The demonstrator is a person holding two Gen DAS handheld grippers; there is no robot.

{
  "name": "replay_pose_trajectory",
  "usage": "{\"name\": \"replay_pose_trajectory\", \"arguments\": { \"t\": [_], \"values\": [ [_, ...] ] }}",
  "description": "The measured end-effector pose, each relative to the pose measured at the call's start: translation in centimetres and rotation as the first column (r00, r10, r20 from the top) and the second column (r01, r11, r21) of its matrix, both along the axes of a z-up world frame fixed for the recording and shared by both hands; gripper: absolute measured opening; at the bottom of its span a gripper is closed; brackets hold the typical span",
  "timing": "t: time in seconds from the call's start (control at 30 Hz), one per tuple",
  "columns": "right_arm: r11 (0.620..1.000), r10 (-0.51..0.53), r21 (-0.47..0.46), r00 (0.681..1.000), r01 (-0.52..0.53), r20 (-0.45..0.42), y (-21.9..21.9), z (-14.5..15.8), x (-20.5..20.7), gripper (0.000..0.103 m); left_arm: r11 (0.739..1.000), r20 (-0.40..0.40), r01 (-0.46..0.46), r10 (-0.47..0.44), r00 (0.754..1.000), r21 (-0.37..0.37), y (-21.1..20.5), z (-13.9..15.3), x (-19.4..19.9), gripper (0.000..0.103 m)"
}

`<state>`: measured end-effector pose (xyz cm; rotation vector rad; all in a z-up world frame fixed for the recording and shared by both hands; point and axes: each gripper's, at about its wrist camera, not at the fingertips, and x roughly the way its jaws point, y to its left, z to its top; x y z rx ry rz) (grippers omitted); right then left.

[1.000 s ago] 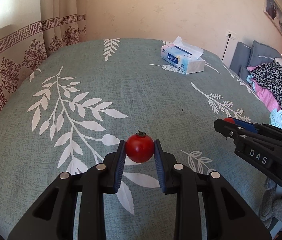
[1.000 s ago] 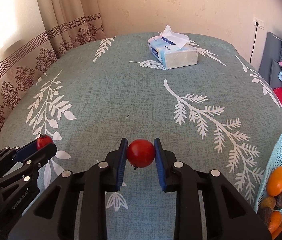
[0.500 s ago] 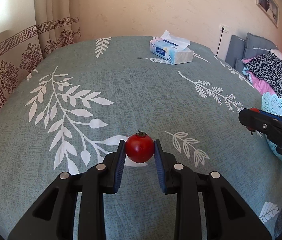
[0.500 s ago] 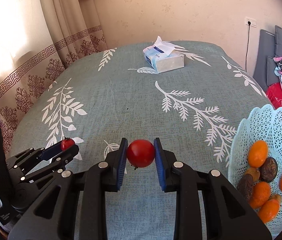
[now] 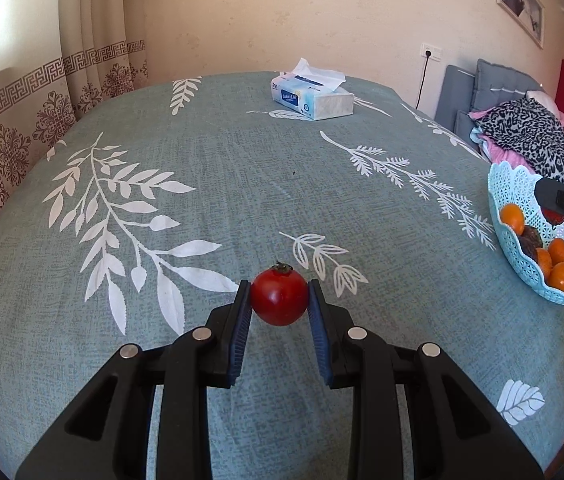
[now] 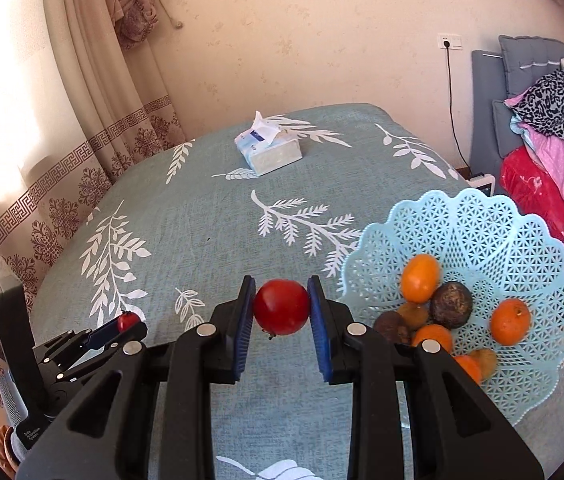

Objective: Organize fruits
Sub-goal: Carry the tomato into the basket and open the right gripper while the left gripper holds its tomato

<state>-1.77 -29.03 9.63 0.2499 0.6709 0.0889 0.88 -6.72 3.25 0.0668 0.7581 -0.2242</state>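
Holding, left: my left gripper (image 5: 279,300) pinches a red tomato (image 5: 279,299), stem up, above the leaf-print cloth (image 5: 209,184).
Holding, right: my right gripper (image 6: 281,307) clamps a second tomato (image 6: 281,306).
Basket: the blue lattice basket (image 6: 482,224) with oranges (image 6: 420,278) sits just right of my right fingers.
Far ahead: tissue box (image 6: 267,148).

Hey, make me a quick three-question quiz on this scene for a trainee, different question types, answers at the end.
1. True or false: the left tongs are empty.
2. Where does the light blue lattice plastic basket stand relative to the small red tomato in the right tongs, in the right wrist view? A) left B) right C) behind
3. Fill in: on the far side of the green leaf-patterned cloth lies a pack of ____.

Key: 1 false, they grip a small red tomato with a stem; 2 B; 3 tissues.
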Motion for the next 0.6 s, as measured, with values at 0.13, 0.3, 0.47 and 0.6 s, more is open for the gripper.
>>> {"name": "replay_pose_trajectory", "arguments": {
  "t": [0.13,0.3,0.47,0.6],
  "values": [
    [0.999,-0.052,0.005,0.999,0.052,0.013,-2.3,0.3,-1.3,0.027,1.000,-0.001,0.006,-0.006,1.000,0.008,-0.4,0.0,-0.9,0.028],
    [0.994,-0.105,0.017,0.994,0.105,0.011,-5.1,0.1,-2.5,0.027,1.000,0.007,0.016,-0.016,1.000,0.016,-0.9,0.4,-2.2,0.028],
    [0.985,-0.158,0.067,0.987,0.159,-0.015,-8.1,-0.7,-3.3,0.027,0.999,0.012,0.041,-0.042,0.999,0.029,-2.0,0.6,-3.0,0.028],
    [0.975,-0.190,0.111,0.981,0.193,-0.036,-10.3,-1.4,-3.8,0.027,0.997,0.013,0.063,-0.063,0.998,0.045,-3.2,0.9,-3.4,0.028]
  ]
}}
